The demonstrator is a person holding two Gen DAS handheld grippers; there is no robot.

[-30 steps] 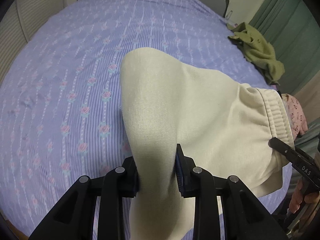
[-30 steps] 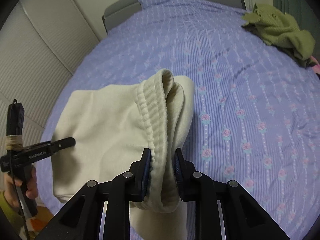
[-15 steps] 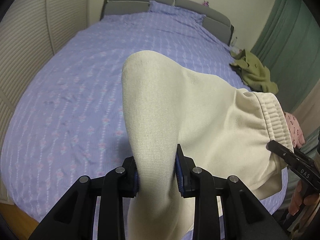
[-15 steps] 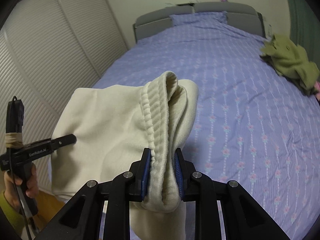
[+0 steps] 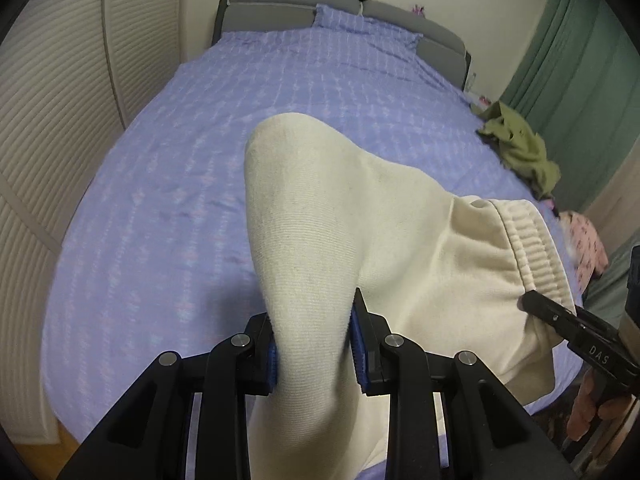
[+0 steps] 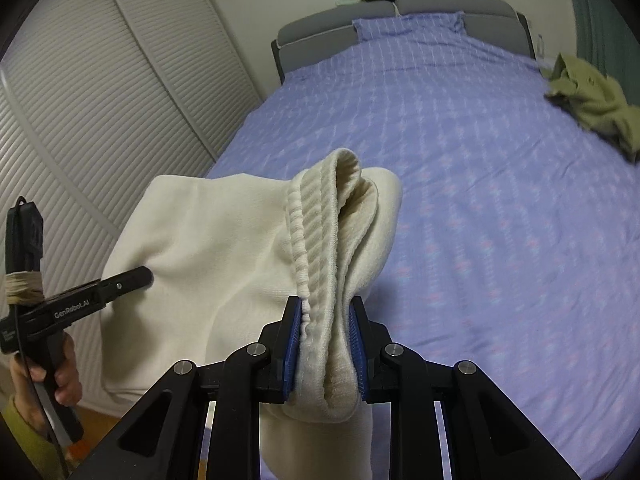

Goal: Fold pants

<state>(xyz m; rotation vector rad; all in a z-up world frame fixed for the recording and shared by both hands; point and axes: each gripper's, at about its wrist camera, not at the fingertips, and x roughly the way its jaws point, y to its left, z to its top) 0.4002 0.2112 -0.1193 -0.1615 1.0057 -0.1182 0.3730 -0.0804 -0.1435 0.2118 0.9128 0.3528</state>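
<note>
One pair of cream knit pants (image 5: 400, 248) is hanging in the air above the near end of the bed, stretched between the two tools. The fabric is showing a fine ribbed weave on the body and a thick, corrugated elastic waistband (image 6: 316, 248) along one edge. The cloth is doubled over where each tool is gripping it, forming a rounded hump above each set of fingers, and the loose lower part is drooping below both tools.

The black left gripper with blue finger pads (image 5: 314, 346) is clamping a folded ridge of the plain pants fabric between its pads. The matching black right gripper (image 6: 325, 346) is clamping the gathered waistband, with several layers bunched between its pads. In each wrist view the other gripper is appearing at the frame edge, its tip touching the pants; the right one (image 5: 576, 330) is meeting the waistband end, and the left one (image 6: 80, 300) is meeting the plain end.

One bed with a lilac floral-striped cover (image 6: 500, 200) is lying beneath the pants. One grey padded headboard (image 6: 400, 12) is standing at its far end, with one lilac pillow (image 6: 408, 26) against it. One crumpled olive-green garment (image 6: 588, 96) is resting on the right side of the bed. One pink patterned cloth (image 5: 586, 246) is showing at the right edge of the left wrist view, near the bed corner.
</note>
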